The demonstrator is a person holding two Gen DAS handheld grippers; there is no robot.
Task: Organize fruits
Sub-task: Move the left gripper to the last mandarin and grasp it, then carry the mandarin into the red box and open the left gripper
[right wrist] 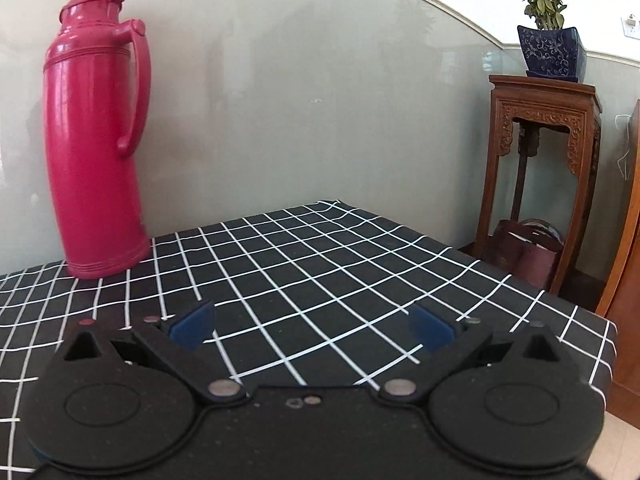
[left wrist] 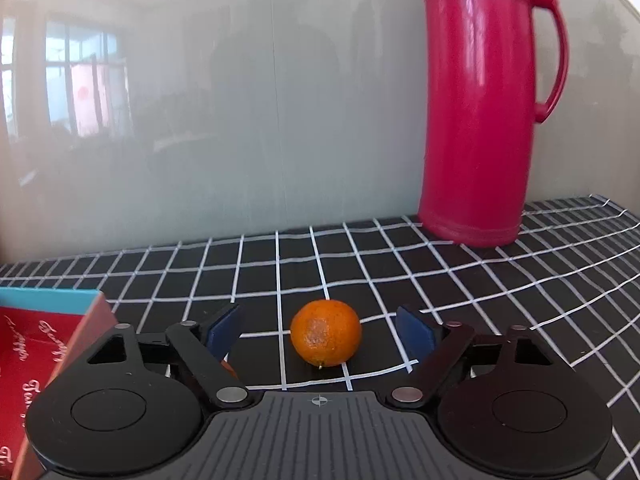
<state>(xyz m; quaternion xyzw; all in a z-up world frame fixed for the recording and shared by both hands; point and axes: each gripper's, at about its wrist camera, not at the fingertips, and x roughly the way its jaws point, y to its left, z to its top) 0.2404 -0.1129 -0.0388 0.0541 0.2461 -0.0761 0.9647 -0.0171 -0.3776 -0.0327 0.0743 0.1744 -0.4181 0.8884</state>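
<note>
A small orange mandarin (left wrist: 326, 338) lies on the black cloth with a white grid (left wrist: 500, 288). My left gripper (left wrist: 320, 330) is open, low over the cloth, with the mandarin between its two blue pads and not touching either. A sliver of another orange thing (left wrist: 229, 366) shows behind the left finger. My right gripper (right wrist: 312, 326) is open and empty above the checked cloth (right wrist: 320, 264); no fruit shows in the right wrist view.
A tall pink thermos (left wrist: 480, 112) stands at the back by the wall, also in the right wrist view (right wrist: 94, 140). A red and teal box (left wrist: 44, 344) sits at the left. The table's right edge (right wrist: 560, 296) drops off toward a wooden stand (right wrist: 544, 152) with a potted plant (right wrist: 550, 32).
</note>
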